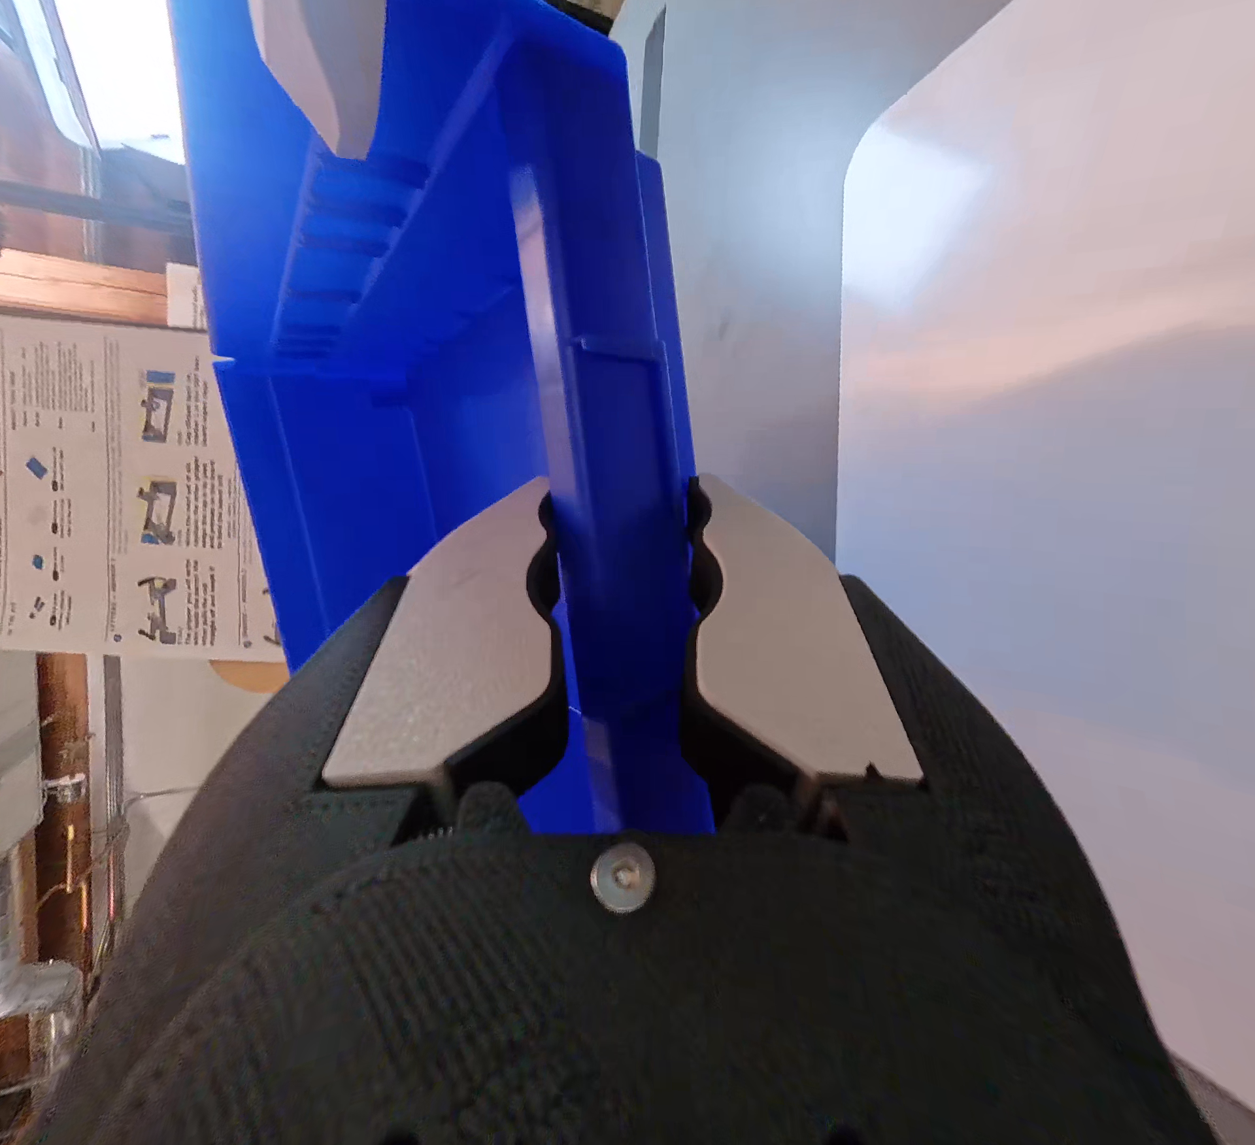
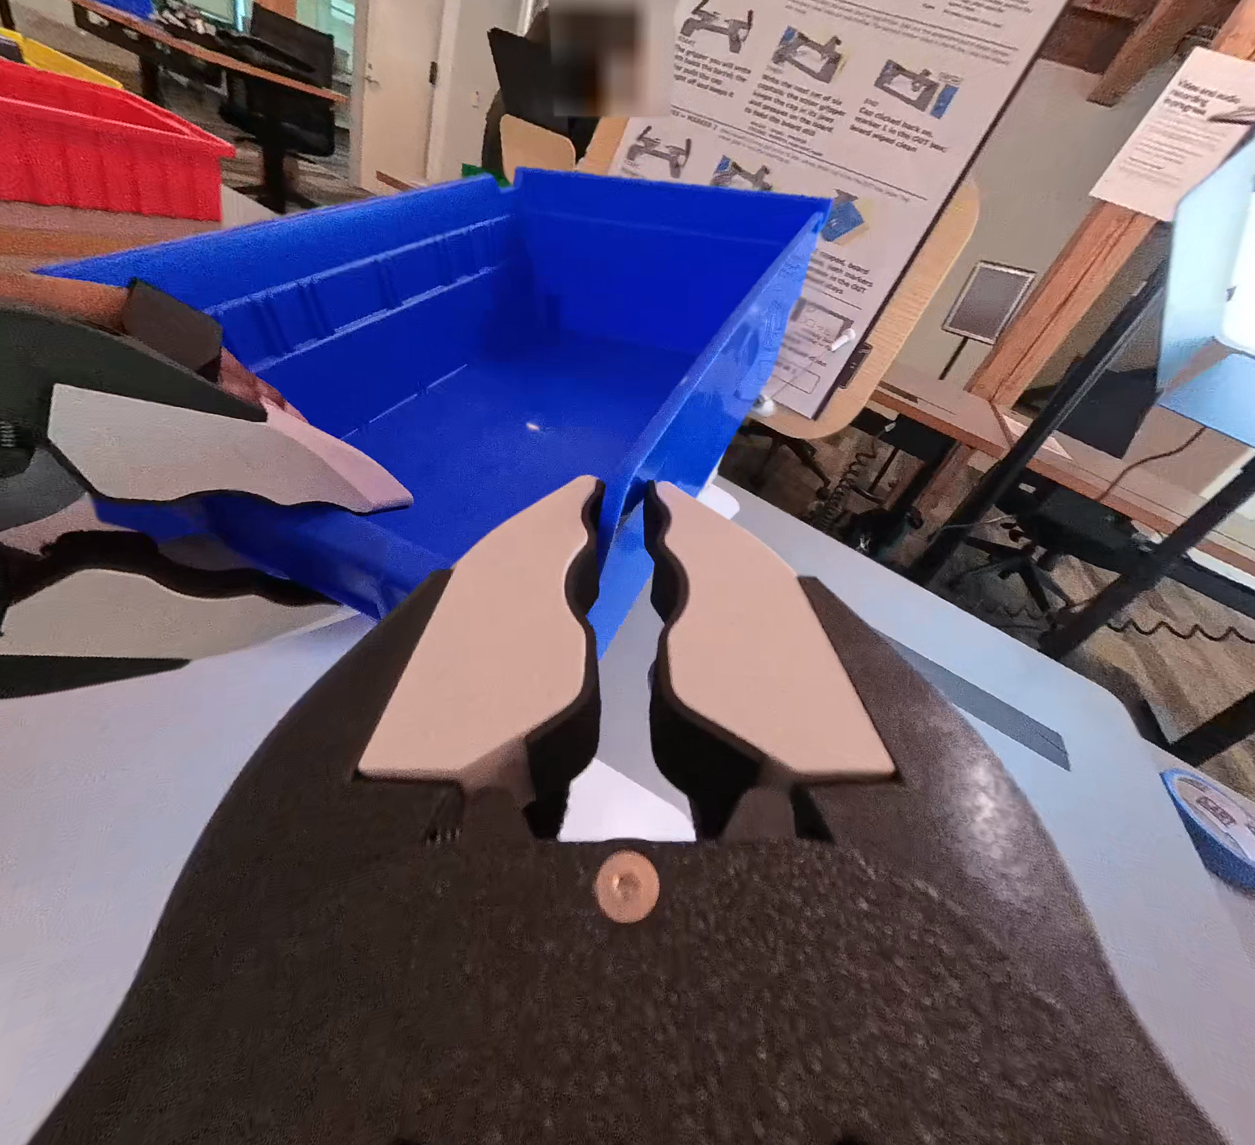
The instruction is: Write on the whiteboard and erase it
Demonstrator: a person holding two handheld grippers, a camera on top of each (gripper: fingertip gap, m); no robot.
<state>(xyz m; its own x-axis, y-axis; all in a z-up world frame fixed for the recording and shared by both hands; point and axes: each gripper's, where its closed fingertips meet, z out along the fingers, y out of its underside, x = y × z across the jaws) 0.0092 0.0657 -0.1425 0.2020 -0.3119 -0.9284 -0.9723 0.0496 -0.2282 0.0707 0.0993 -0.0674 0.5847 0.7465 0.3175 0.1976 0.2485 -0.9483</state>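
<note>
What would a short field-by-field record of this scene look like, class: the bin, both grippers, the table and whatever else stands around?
bin: blue, plastic, open-topped, nothing visible inside, tilted
left gripper: shut on a bin wall, pads against both its faces
right gripper: shut on the bin's near right corner wall
table: grey-white, under the bin
tape: blue roll, at the table's right edge
red bin: far left, on another surface
poster: printed sheet with pictures, behind the bin
person: partly visible behind the bin, blurred
whiteboard: cannot tell
</note>
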